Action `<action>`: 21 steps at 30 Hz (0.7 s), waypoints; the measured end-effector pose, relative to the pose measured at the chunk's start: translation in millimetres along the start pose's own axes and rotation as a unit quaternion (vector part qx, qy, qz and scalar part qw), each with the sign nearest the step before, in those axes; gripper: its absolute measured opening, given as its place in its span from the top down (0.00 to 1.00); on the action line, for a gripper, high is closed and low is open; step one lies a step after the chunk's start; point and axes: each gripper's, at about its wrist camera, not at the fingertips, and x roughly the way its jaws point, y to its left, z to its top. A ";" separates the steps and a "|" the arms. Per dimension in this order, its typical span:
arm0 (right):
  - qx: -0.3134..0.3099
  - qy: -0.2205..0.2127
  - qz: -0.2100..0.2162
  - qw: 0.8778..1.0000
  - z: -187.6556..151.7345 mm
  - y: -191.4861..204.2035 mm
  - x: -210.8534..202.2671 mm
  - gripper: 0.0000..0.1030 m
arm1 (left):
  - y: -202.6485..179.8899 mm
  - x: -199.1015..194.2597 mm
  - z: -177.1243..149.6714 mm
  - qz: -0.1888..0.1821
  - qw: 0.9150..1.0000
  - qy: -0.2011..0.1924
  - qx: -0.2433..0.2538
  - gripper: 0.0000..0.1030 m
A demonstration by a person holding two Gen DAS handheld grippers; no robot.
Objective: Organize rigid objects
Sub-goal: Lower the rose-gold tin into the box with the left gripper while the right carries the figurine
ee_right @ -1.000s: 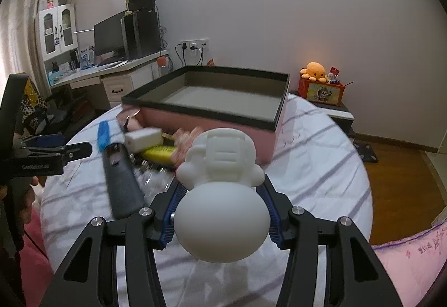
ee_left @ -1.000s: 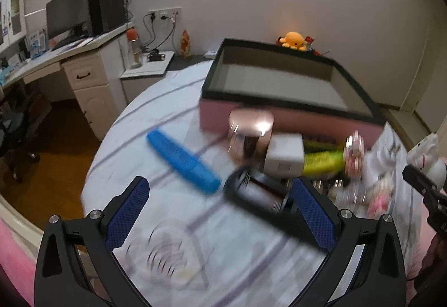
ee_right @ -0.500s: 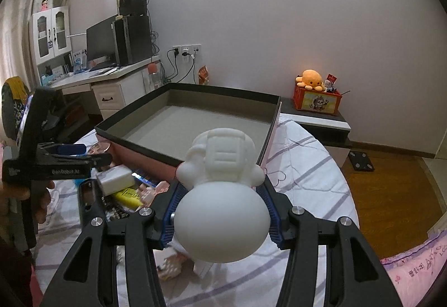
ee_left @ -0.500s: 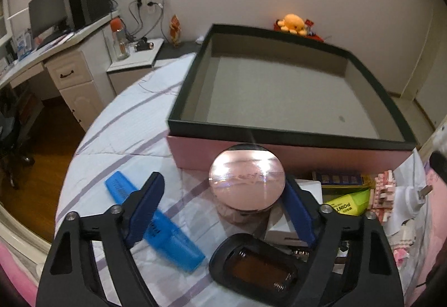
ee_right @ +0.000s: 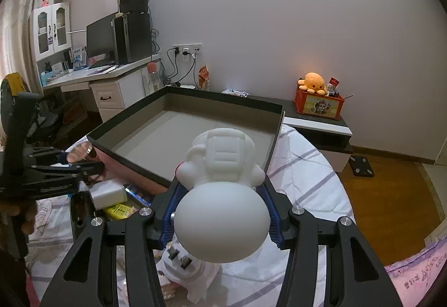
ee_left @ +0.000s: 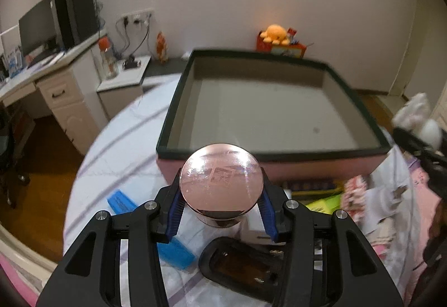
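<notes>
The left gripper (ee_left: 221,208) has just been closing its blue fingers (ee_left: 173,209), now pressing on a rose-gold round jar (ee_left: 221,181) near the box (ee_left: 178,114). The right gripper (ee_right: 220,212) is clamping its fingers (ee_right: 167,217) on a white figurine (ee_right: 222,195) above the box's near right corner. Clutter (ee_left: 324,201) is lying on the bed (ee_left: 123,145).

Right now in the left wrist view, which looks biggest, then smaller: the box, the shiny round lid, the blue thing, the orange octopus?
1. Box, by far the biggest.
2. Shiny round lid; it sits close to the camera, so it looks bigger than it really is.
3. Blue thing, partly hidden.
4. Orange octopus, far away.
</notes>
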 end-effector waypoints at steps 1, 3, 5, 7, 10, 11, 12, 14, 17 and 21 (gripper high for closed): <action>-0.002 0.001 0.000 1.000 2.5 -0.5 1.3 0.48 | -1.9 -5.9 5.0 0.000 1.000 -0.010 0.002 0.54; -0.005 -0.003 -0.003 1.000 9.4 -2.1 5.0 0.48 | -4.6 -11.0 13.0 -0.003 1.000 -0.020 0.012 0.54; -0.007 -0.004 -0.001 1.000 15.0 -2.9 9.0 0.48 | -10.2 -12.9 21.6 -0.003 0.999 -0.028 0.021 0.54; -0.010 -0.003 0.000 1.000 22.3 -3.4 17.3 0.48 | -16.6 -12.9 32.7 -0.010 0.999 -0.037 0.029 0.54; -0.014 0.002 0.009 1.000 28.7 -4.0 29.7 0.48 | -25.3 -9.4 47.1 -0.014 0.998 -0.046 0.042 0.54; -0.015 0.003 0.011 1.000 30.4 -3.3 33.5 0.48 | -27.2 -8.1 50.2 -0.015 0.998 -0.047 0.045 0.54; -0.016 0.003 0.013 1.000 31.9 -3.2 37.3 0.48 | -29.3 -4.3 54.8 -0.020 0.998 -0.048 0.046 0.54; -0.018 0.014 0.017 1.000 33.8 -2.3 47.0 0.48 | -32.2 5.9 61.0 -0.024 0.998 -0.041 0.050 0.54; -0.026 0.029 0.021 0.999 33.1 -1.0 62.6 0.48 | -34.8 24.3 63.6 -0.030 0.998 -0.021 0.051 0.54; -0.029 0.056 0.026 0.998 28.8 -3.2 83.9 0.48 | -36.3 49.0 58.4 -0.026 0.998 0.009 0.051 0.54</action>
